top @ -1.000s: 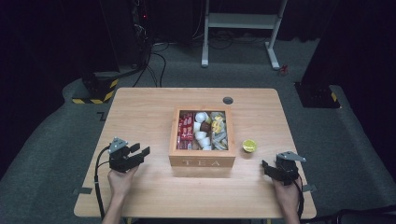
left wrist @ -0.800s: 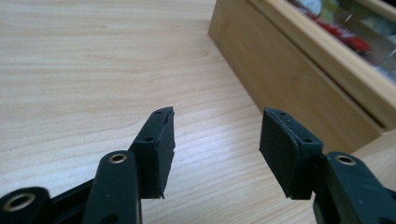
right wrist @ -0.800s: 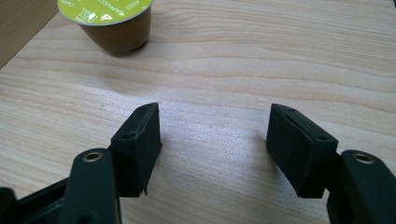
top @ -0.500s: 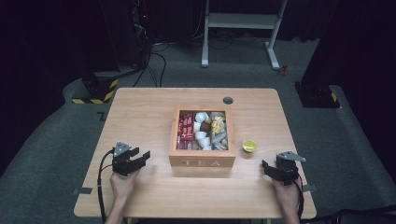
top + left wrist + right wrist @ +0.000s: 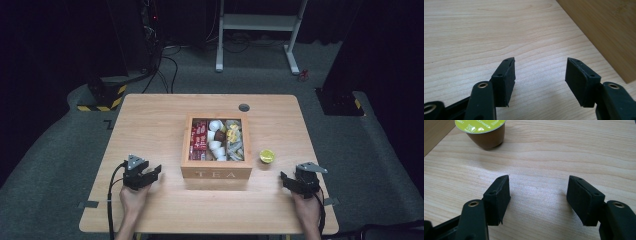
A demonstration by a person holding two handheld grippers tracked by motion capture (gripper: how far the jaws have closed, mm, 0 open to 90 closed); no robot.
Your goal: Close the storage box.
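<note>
Resting low over the counter [image 5: 150, 130], the left gripper [image 5: 150, 174] sits left of the tea box [image 5: 216, 172], near its front corner. Its jaws have just been opening and now stand wide apart, with bare wood between them; in the left gripper view the box's side wall [image 5: 604, 32] runs along the upper right, close to the right pad but not touching it. The right gripper [image 5: 289, 181] sits to the right of the box front, its jaws also spread wide and holding nothing. A capsule [image 5: 267, 156] with a yellow-green lid stands upright on the counter just beside the box's right wall, ahead of the right gripper and apart from it; in the right gripper view it shows at upper left [image 5: 485, 132]. The box holds red packets, white cups and yellow sachets in compartments.
</note>
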